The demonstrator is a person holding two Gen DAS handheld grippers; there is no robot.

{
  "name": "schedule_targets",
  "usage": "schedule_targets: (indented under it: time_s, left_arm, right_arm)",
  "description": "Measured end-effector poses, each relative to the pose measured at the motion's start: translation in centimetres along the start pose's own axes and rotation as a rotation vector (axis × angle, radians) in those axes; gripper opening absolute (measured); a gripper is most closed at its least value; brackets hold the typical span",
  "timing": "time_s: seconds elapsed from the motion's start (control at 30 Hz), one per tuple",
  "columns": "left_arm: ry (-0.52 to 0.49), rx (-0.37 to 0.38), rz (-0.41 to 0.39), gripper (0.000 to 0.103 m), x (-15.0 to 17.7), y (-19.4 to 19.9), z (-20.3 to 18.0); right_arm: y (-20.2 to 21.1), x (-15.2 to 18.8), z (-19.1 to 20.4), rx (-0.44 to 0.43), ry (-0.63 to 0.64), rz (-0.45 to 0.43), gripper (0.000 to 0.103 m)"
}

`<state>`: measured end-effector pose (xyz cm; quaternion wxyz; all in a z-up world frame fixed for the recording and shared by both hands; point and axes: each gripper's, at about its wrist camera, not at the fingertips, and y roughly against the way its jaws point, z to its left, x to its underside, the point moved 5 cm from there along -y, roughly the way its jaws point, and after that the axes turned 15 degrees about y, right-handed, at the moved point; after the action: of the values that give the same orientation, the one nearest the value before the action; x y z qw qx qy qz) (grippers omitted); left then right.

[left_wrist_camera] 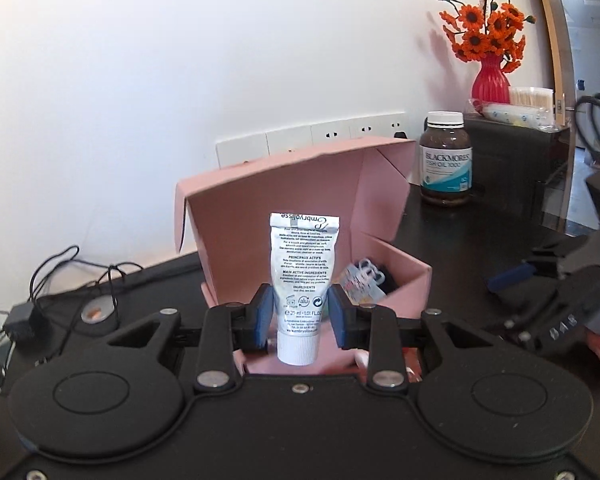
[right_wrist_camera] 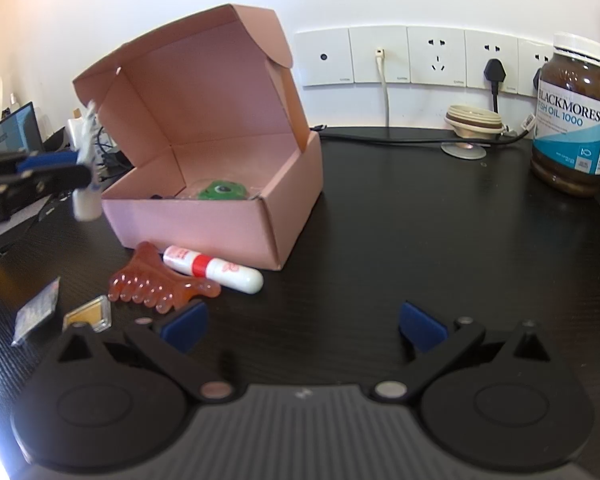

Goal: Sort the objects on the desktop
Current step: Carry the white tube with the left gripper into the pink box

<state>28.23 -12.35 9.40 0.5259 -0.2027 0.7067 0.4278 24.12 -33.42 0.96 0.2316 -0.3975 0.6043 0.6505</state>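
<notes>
My left gripper is clamped on the small white plastic cream tube beside the open pink cardboard box, my right gripper stands wide apart, so next I should carry the tube over that box and release.

Left gripper: black plastic body, two round raised discs, jaws lined with blue pads
Left gripper fasteners: silver screws and round pivot pins on black link arms
Right gripper: same black build, ribbed grey panel at centre, blue pads on the jaws
Right gripper pivots: two silver pins, small screws near the pads
</notes>
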Motion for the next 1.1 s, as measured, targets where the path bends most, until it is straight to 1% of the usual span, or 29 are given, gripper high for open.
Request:
schedule_targets:
  time_s: [0.2,0.43,0.57,0.7,0.83,0.97,1.1]
  left_arm:
    - [-0.035,-0.027,-0.008,0.030,-0.9,-2.2,-1.2]
    - [0.037,0.000,0.004,0.030,-1.2,-4.7,-2.7]
    - [0.021,-0.013,0.009,0.030,-1.2,-6.3,-3.5]
    - [0.018,-0.027,0.041,0.030,-1.0,-7.2,-2.8]
    - [-0.010,-0.078,0.063,0.030,-0.9,-7.7,-1.3]
    - [-0.045,-0.116,0.065,0.030,-1.0,-8.2,-0.5]
    - [-0.091,-0.124,0.070,0.030,-0.6,-8.7,-0.8]
  right_arm:
    - [0.0,0.0,0.0,-0.003,-0.001,-0.002,0.102]
    - [0.1,0.0,0.1,-0.006,-0.003,-0.003,0.102]
    - [0.1,0.0,0.1,-0.009,-0.004,-0.005,0.102]
    - [0.2,0.1,0.0,-0.014,-0.010,-0.009,0.102]
    - [0.2,0.1,0.1,-0.011,-0.006,-0.007,0.102]
    - [0.2,0.1,0.1,-0.008,-0.001,-0.005,0.102]
    - [0.2,0.2,0.0,-0.008,-0.001,-0.004,0.102]
